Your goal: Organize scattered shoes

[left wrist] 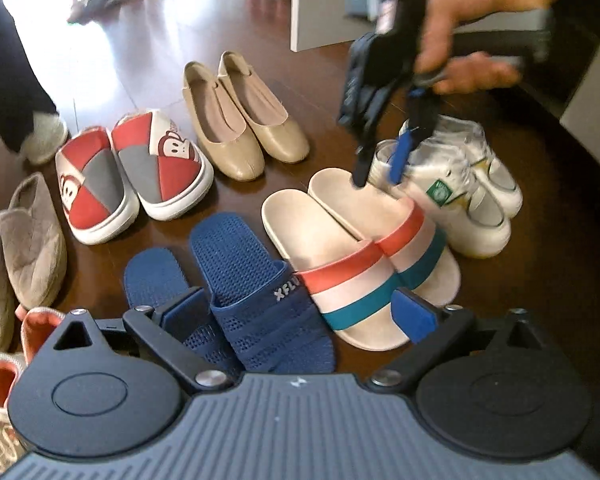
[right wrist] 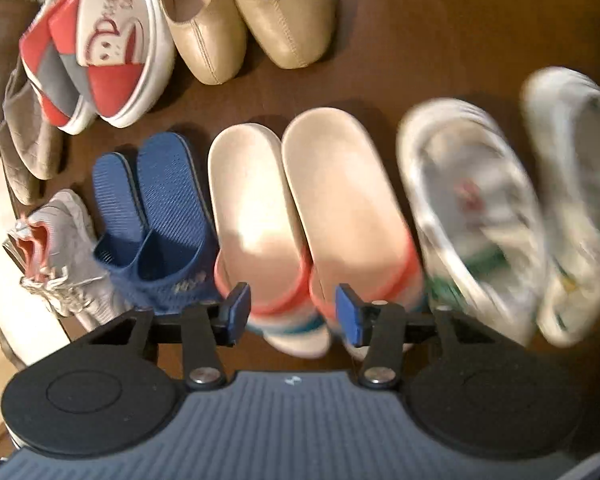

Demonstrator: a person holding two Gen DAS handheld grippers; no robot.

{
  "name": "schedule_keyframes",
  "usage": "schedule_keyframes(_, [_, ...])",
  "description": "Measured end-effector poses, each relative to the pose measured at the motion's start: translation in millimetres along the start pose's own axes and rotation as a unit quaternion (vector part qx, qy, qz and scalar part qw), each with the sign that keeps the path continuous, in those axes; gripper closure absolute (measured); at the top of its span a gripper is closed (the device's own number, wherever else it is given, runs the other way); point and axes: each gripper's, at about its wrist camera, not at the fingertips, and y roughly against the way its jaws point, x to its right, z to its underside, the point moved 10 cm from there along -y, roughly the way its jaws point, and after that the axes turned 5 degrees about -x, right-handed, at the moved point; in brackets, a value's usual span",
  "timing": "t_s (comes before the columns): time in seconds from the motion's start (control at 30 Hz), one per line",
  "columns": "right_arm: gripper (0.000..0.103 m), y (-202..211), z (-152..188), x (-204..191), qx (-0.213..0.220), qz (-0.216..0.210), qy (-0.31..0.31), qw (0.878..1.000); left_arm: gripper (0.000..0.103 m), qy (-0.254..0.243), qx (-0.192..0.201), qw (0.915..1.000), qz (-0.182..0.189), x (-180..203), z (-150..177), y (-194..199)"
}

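Pairs of shoes stand in rows on a dark wooden floor (left wrist: 540,280). My left gripper (left wrist: 300,310) hangs open and wide above the blue mesh slippers (left wrist: 240,256) and the cream slides with red and teal straps (left wrist: 340,240); nothing is between its pads. A hand (left wrist: 480,12) holds my right gripper (left wrist: 377,176), which points down over the heels of the slides, next to the white sneakers (left wrist: 452,192). In the right wrist view that gripper (right wrist: 293,312) stands partly open above the straps of the slides (right wrist: 260,208), gripping nothing. The blue slippers (right wrist: 156,192) lie to the left, the blurred white sneakers (right wrist: 472,208) to the right.
Behind stand beige flats (left wrist: 240,120) and red-grey monkey-print shoes (left wrist: 132,176). Grey-brown slippers (left wrist: 24,232) and orange-lined sneakers (left wrist: 4,360) lie at the left. A person's foot (left wrist: 44,140) stands at far left. A white panel (left wrist: 320,0) rises behind the shoes.
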Motion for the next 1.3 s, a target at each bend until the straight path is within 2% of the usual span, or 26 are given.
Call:
schedule_keyframes(0.03, [0.065, -6, -4, -1, 0.003, 0.003, 0.017, 1.000, 0.008, -0.005, 0.015, 0.9999, -0.002, 4, 7, -9])
schedule_keyframes(0.1, [0.065, -15, -6, -12, 0.010, 0.020, 0.110, 0.994, 0.012, -0.005, 0.018, 0.9998, -0.006, 9, 15, -19])
schedule_keyframes(0.13, [0.065, -16, -4, -18, 0.013, 0.028, 0.162, 0.986, 0.013, -0.001, 0.016, 0.9998, -0.011, 13, 21, -25])
schedule_keyframes(0.2, [0.065, -16, 2, -30, 0.021, 0.043, 0.275, 0.960, 0.014, 0.008, 0.012, 0.9996, -0.022, 20, 33, -35])
schedule_keyframes(0.27, [0.065, -14, 4, -34, 0.032, 0.046, 0.319, 0.946, 0.019, 0.039, 0.000, 0.9986, -0.035, 35, 50, -44])
schedule_keyframes(0.33, [0.065, -11, 7, -38, 0.045, 0.030, 0.338, 0.939, 0.037, 0.065, -0.016, 0.9968, -0.045, 49, 64, -47])
schedule_keyframes(0.43, [0.066, -5, 17, -43, 0.077, -0.012, 0.347, 0.934, 0.040, 0.083, -0.029, 0.9945, -0.056, 69, 78, -40])
schedule_keyframes(0.53, [0.070, -2, 38, -55, 0.105, -0.030, 0.391, 0.914, 0.040, 0.098, -0.040, 0.9918, -0.072, 75, 87, -25])
schedule_keyframes(0.57, [0.070, 1, 48, -60, 0.112, -0.030, 0.420, 0.900, 0.040, 0.101, -0.043, 0.9907, -0.080, 73, 88, -19])
schedule_keyframes(0.6, [0.070, 5, 59, -69, 0.119, -0.032, 0.458, 0.880, 0.040, 0.103, -0.045, 0.9897, -0.089, 71, 88, -13])
schedule_keyframes(0.67, [0.070, 9, 71, -85, 0.125, -0.027, 0.506, 0.853, 0.040, 0.121, -0.050, 0.9846, -0.115, 59, 89, 1])
schedule_keyframes(0.7, [0.070, 11, 77, -95, 0.128, -0.019, 0.537, 0.834, 0.040, 0.127, -0.050, 0.9832, -0.121, 56, 90, 4])
schedule_keyframes(0.83, [0.070, 20, 78, -120, 0.145, -0.008, 0.589, 0.795, 0.040, 0.157, -0.045, 0.9750, -0.151, 36, 95, 6])
schedule_keyframes(0.97, [0.070, 19, 72, -138, 0.165, 0.008, 0.621, 0.766, 0.046, 0.163, -0.041, 0.9723, -0.162, 24, 106, -14])
schedule_keyframes(1.03, [0.070, 20, 72, -142, 0.179, 0.009, 0.649, 0.739, 0.051, 0.167, -0.037, 0.9707, -0.169, 18, 110, -29])
schedule_keyframes(1.07, [0.070, 18, 74, -144, 0.188, 0.010, 0.676, 0.712, 0.052, 0.169, -0.034, 0.9698, -0.173, 14, 113, -38])
schedule_keyframes(1.1, [0.070, 12, 76, -150, 0.197, 0.023, 0.713, 0.672, 0.057, 0.170, -0.033, 0.9691, -0.176, 12, 114, -42])
schedule_keyframes(1.13, [0.070, 6, 76, -153, 0.197, 0.037, 0.735, 0.648, 0.064, 0.173, -0.031, 0.9678, -0.180, 8, 116, -47])
schedule_keyframes(1.17, [0.070, -4, 73, -156, 0.185, 0.059, 0.761, 0.619, 0.064, 0.178, -0.029, 0.9664, -0.183, 4, 117, -52])
schedule_keyframes(1.2, [0.070, -13, 69, -159, 0.170, 0.076, 0.779, 0.599, 0.064, 0.183, -0.023, 0.9657, -0.182, -1, 118, -56])
schedule_keyframes(1.3, [0.070, -34, 58, -171, 0.135, 0.099, 0.806, 0.568, 0.064, 0.200, -0.006, 0.9635, -0.178, -14, 121, -70])
